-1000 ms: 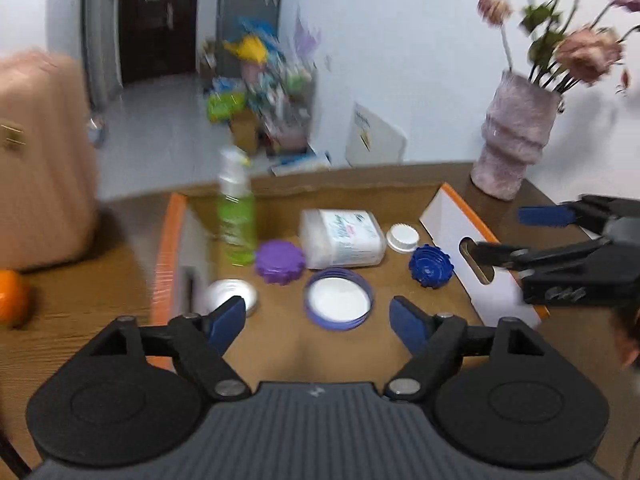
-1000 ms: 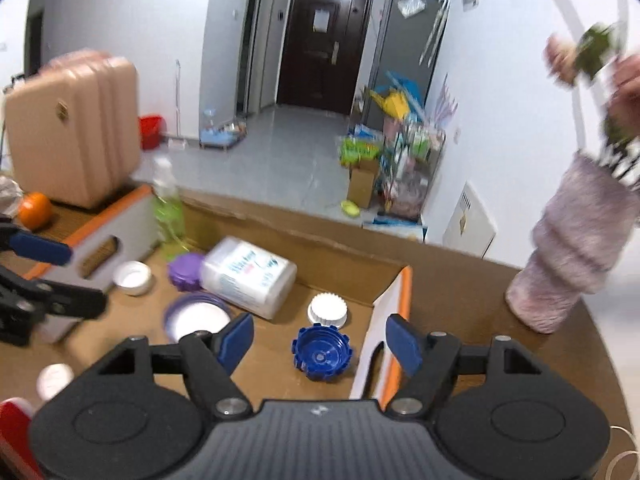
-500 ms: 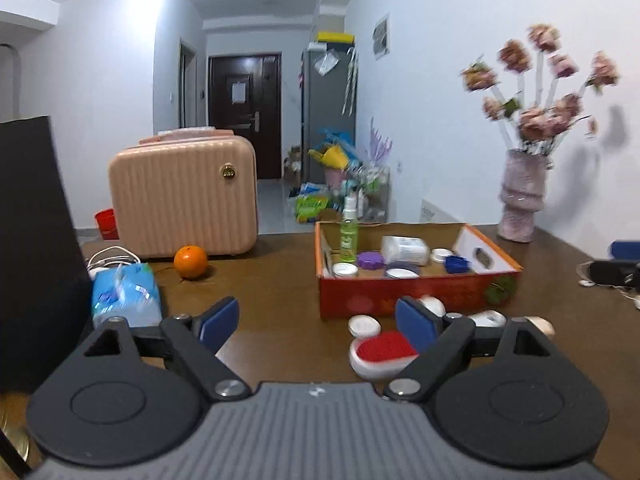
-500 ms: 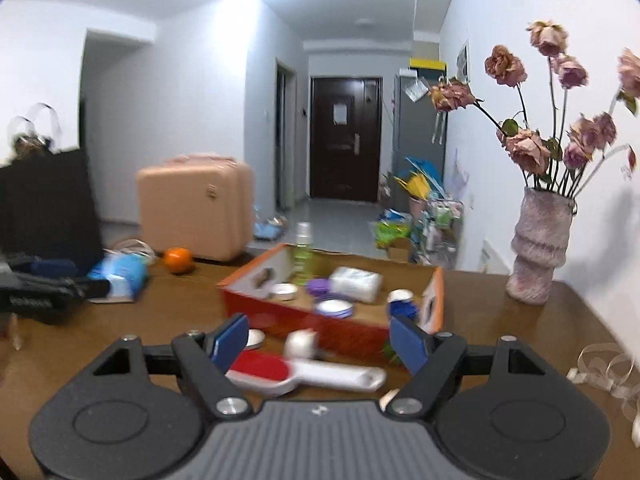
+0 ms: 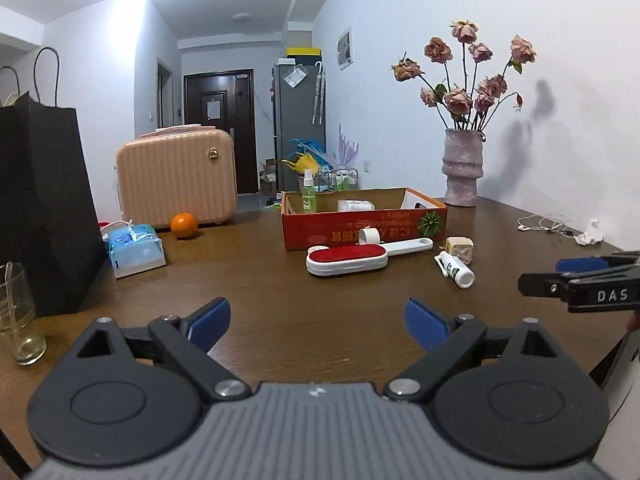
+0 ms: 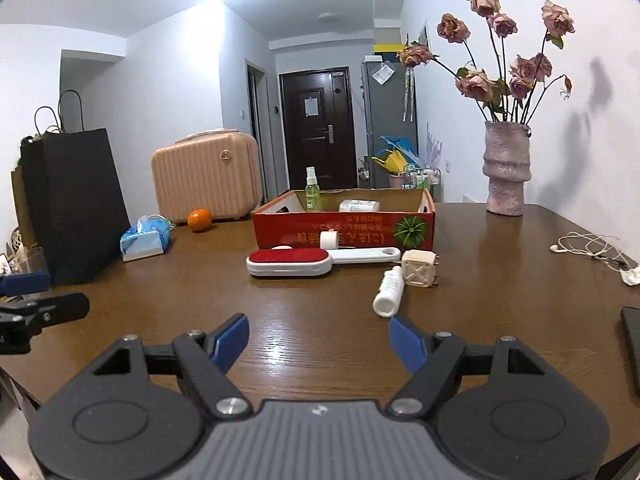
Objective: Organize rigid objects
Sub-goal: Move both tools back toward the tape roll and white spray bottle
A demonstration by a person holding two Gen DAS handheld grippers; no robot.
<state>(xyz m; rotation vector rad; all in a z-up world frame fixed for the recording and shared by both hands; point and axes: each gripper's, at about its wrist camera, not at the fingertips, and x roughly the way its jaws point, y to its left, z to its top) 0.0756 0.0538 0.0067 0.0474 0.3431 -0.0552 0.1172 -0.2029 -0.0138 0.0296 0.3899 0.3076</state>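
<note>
This is a lived-in home, most likely a flat's dining area opening onto an entry hall. A brown wooden surface [image 6: 500, 280] carries everyday household things: a vase of dried roses [image 6: 506, 168], an orange [image 6: 199, 220], a pack of tissues [image 6: 145, 240], a black paper shopping bag [image 6: 76, 204], a drinking glass [image 5: 18, 320] and tangled white earphones [image 6: 588, 249]. A pink hard-shell suitcase [image 6: 206, 178] stands behind the surface. Down the hall are a dark front door [image 6: 318, 128], a grey fridge with papers stuck to it [image 5: 298, 124], and a cluttered rack of bottles and bright plastic goods [image 6: 404, 168] against plain white walls.
</note>
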